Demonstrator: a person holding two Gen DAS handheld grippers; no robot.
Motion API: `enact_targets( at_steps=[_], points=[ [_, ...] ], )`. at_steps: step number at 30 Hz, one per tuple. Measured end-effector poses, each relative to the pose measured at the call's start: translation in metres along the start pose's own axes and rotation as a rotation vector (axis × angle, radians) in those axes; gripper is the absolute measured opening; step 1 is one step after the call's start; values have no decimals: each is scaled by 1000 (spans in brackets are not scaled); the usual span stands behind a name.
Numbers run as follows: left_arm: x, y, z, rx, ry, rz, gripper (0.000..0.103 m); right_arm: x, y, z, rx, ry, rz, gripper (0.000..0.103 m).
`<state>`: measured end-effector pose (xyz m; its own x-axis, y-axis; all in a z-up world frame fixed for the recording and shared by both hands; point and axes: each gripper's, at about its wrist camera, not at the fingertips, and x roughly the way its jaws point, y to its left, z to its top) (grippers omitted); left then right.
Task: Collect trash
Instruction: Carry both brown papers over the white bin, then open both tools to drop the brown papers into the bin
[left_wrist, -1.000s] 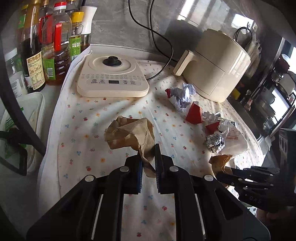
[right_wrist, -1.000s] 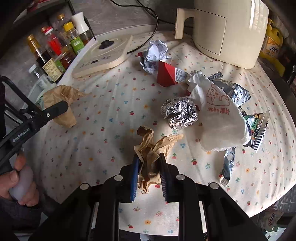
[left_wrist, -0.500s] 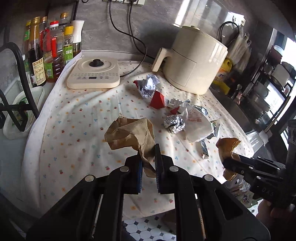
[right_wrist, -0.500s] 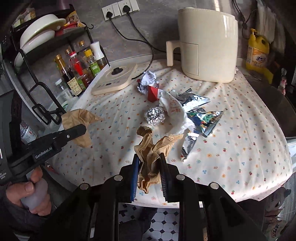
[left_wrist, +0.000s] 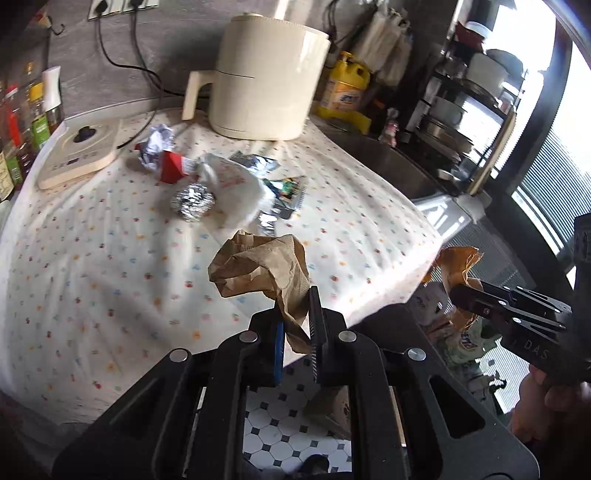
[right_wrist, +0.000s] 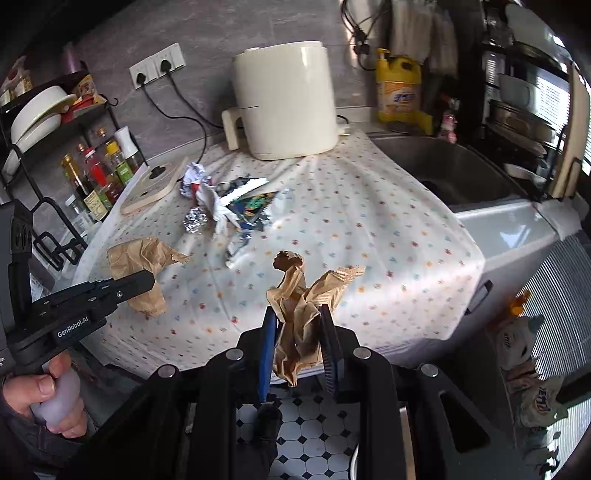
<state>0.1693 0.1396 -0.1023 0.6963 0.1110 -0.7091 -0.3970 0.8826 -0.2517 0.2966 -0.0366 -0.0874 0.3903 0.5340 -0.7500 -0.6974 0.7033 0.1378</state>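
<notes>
My left gripper (left_wrist: 295, 328) is shut on a crumpled brown paper bag (left_wrist: 258, 269), held in the air past the table's front edge. My right gripper (right_wrist: 297, 339) is shut on a twisted piece of brown paper (right_wrist: 301, 302), also off the table. Each shows in the other's view: the right gripper (left_wrist: 456, 293) with its paper (left_wrist: 458, 262), the left gripper (right_wrist: 149, 280) with its bag (right_wrist: 140, 258). On the flowered tablecloth (left_wrist: 92, 258) lie a foil ball (left_wrist: 192, 201), a white bag (left_wrist: 232, 184), a red carton (left_wrist: 170, 168) and shiny wrappers (left_wrist: 284, 188).
A cream air fryer (left_wrist: 266, 77) and a flat cooker (left_wrist: 77, 155) stand at the back, with bottles (right_wrist: 96, 177) on the left. A sink (right_wrist: 443, 166) and a yellow jug (right_wrist: 399, 88) are on the right. Tiled floor (right_wrist: 317, 417) lies below, with a heap of packaging (right_wrist: 528, 369) beside it.
Both grippers have drawn back from over the table and swung right, each still holding its brown paper. The table's front edge and the tiled floor now show beneath them.
</notes>
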Motion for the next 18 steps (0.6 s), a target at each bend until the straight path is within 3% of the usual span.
enact_targets(
  at_steps=[6, 14, 17, 18],
  points=[
    [24, -51, -19, 84, 91, -97, 12, -25, -48, -39, 113, 13, -80, 23],
    [46, -116, -43, 168, 154, -208, 12, -59, -96, -81, 204, 19, -160, 24],
    [56, -141, -55, 193, 185, -250, 12, -71, -107, -96, 203, 22, -176, 31],
    [59, -148, -60, 204, 196, -262, 12, -75, -110, -101, 201, 20, -193, 39]
  ],
)
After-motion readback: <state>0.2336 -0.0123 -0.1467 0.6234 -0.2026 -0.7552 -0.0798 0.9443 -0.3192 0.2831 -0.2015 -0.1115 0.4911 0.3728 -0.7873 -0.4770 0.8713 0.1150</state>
